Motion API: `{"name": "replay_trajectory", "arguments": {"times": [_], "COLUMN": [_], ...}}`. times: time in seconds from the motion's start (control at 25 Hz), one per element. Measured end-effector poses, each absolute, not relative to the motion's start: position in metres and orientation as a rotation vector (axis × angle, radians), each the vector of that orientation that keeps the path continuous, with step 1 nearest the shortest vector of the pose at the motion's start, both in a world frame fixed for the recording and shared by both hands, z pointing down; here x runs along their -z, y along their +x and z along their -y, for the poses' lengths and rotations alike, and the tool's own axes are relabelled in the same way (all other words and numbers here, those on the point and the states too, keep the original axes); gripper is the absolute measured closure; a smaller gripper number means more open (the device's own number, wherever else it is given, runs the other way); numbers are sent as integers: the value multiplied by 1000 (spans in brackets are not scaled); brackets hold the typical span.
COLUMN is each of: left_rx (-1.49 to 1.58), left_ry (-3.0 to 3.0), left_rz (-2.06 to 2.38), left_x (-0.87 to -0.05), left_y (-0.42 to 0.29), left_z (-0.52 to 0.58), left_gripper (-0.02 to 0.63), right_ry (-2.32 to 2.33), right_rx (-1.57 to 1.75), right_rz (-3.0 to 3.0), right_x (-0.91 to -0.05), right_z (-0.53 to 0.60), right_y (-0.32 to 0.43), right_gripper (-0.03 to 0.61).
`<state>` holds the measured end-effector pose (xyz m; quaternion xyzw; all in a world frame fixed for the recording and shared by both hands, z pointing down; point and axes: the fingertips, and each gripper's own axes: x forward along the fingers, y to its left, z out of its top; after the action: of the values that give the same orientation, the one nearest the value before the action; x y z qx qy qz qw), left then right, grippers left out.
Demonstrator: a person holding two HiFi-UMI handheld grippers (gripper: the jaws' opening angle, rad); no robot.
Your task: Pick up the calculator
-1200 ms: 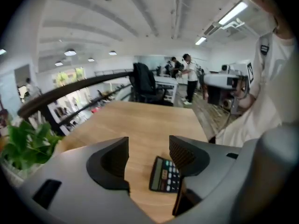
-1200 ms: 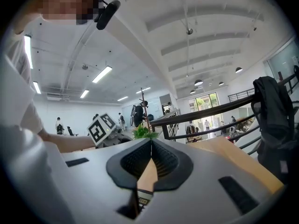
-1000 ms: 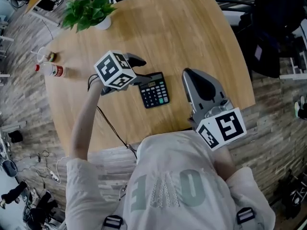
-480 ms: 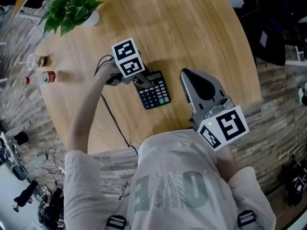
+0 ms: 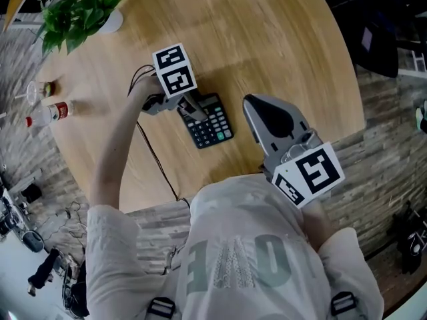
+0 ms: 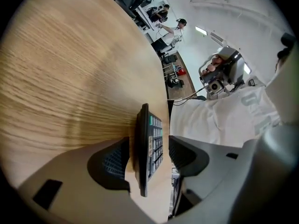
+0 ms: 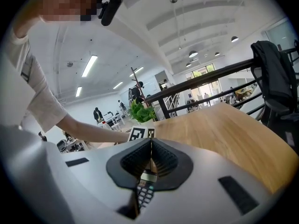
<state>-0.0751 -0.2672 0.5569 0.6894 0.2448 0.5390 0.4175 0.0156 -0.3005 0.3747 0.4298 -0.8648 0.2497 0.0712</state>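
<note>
A black calculator (image 5: pixel 210 122) lies on the round wooden table (image 5: pixel 267 39), keys up. My left gripper (image 5: pixel 189 105) reaches it from the left, at its display end. In the left gripper view the calculator (image 6: pixel 145 148) shows edge-on between the two pads of my left gripper (image 6: pixel 148 155), which is open, with a thin gap on each side. My right gripper (image 5: pixel 248 102) hovers just right of the calculator, pointing away from me. Its jaws meet with nothing in them. In the right gripper view the calculator (image 7: pixel 145 190) peeks out below that gripper (image 7: pixel 150 160).
A potted plant (image 5: pixel 77 15) stands at the table's far left. A small bottle (image 5: pixel 50 112) and a glass (image 5: pixel 37 89) sit near the left rim. A black cable (image 5: pixel 157 159) trails off the near edge. A dark jacket (image 5: pixel 387 25) hangs beyond the right rim.
My left gripper has come down and to the right onto the calculator's display end, and its jaws now straddle that edge. The right gripper has hardly moved.
</note>
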Motion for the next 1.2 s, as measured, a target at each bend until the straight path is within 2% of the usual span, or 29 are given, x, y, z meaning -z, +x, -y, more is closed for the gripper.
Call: {"name": "replay_trajectory", "arguments": {"times": [0.24, 0.36, 0.56, 1.2], "left_rx": [-1376, -1395, -1437, -1451], "left_ry": [1699, 1708, 1749, 1892], "left_rz": [-668, -662, -605, -529], "left_x": [-557, -560, -571, -564], "left_y": [-74, -75, -76, -74], "left_z": [255, 254, 262, 260], "left_gripper": [345, 366, 483, 489], "right_ry": [1217, 1178, 1145, 1115], "right_rx": [-762, -760, -767, -680], "right_rz": [2617, 2625, 2621, 2637], "right_x": [-378, -379, -382, -371], "right_z": [296, 292, 288, 286], "right_y": [-1, -8, -15, -20], "right_gripper": [560, 559, 560, 558]}}
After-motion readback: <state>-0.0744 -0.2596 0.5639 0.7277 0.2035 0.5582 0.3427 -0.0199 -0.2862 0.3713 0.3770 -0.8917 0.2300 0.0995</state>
